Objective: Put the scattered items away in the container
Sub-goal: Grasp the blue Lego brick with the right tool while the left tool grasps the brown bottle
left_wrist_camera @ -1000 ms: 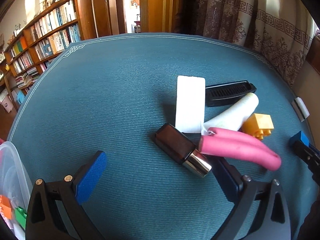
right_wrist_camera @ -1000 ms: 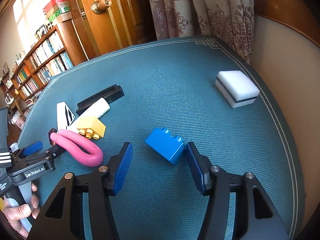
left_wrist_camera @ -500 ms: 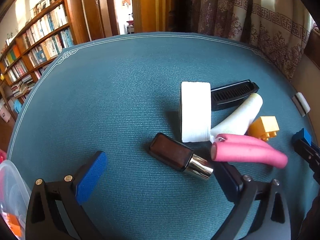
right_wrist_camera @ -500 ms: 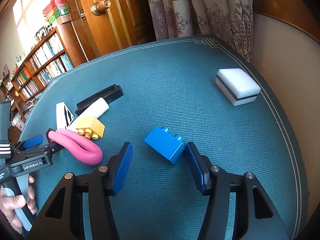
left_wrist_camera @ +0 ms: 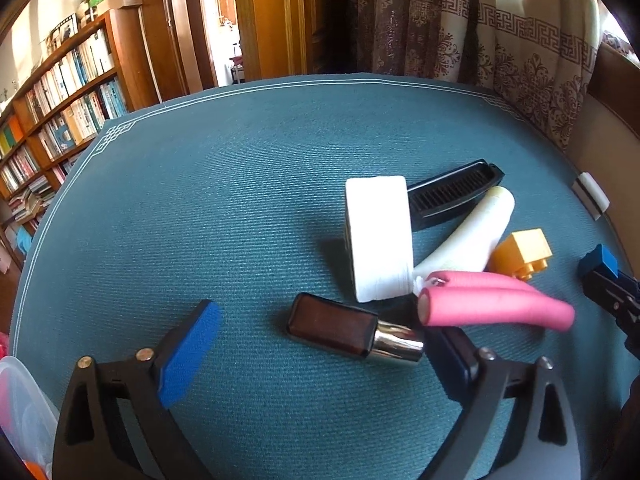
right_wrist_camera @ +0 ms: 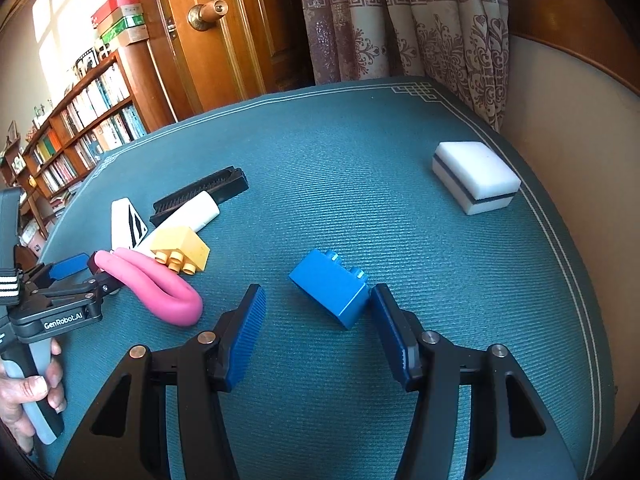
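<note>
While the clear plastic container (left_wrist_camera: 16, 396) shows only at the far left edge, the left gripper (left_wrist_camera: 324, 340) hangs with its jaws wide apart around the dark perfume bottle (left_wrist_camera: 352, 330), whose silver cap lies just beside the right pad, with bare teal tablecloth (left_wrist_camera: 200, 200) open to the left. Farther right lies the cluster of white box (left_wrist_camera: 378, 240), black comb (left_wrist_camera: 452, 194), white tube (left_wrist_camera: 472, 236), pink foam roller (left_wrist_camera: 492, 308) and yellow brick (left_wrist_camera: 522, 254). The right gripper (right_wrist_camera: 320, 320) is also spread, the blue brick (right_wrist_camera: 330, 286) touching its right pad, and the white sponge (right_wrist_camera: 474, 176) sits near the table's right edge.
</note>
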Demonstrator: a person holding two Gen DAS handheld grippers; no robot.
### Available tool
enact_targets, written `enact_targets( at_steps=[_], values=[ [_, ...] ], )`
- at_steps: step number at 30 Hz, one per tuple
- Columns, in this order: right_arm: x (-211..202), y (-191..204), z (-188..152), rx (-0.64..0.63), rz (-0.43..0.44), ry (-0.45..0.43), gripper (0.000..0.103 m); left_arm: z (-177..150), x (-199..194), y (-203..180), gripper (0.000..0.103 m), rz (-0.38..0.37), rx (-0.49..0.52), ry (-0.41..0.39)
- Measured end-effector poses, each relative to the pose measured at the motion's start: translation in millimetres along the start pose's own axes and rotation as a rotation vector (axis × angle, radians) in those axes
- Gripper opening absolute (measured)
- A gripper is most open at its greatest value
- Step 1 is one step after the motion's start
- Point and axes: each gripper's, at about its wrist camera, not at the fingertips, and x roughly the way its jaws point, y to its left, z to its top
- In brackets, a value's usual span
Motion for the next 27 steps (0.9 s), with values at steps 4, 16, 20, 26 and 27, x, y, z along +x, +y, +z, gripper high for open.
enact_targets(
  at_steps=[4, 16, 20, 26, 27],
  values=[
    [-0.2, -4.5, 0.7, 0.012, -0.003, -0.003, 0.044, -3.4, -5.4, -8.1, 0.071, -0.022, 0.021, -0.022],
    [-1.0, -11.1, -2.1, 0.035, 0.002, -0.009, 0.035, -5.5, -8.0, -4.2, 0.066, -0.059, 0.009, -0.036],
    [-2.3, -14.6, -2.5, 0.048, 0.015, -0.009, 0.033, -9.3, -12.0, -2.1, 0.066, -0.061, -0.017, -0.03],
    [-7.5, -17.2, -3.0, 0.06, 0.038, -0.017, 0.032, -17.2, -24.5, -2.2, 0.066, -0.037, -0.045, -0.02],
    [-8.6, -17.4, -3.1, 0.063, 0.043, -0.019, 0.031, -18.7, -27.2, -2.3, 0.066, -0.036, -0.049, -0.022]
  ],
)
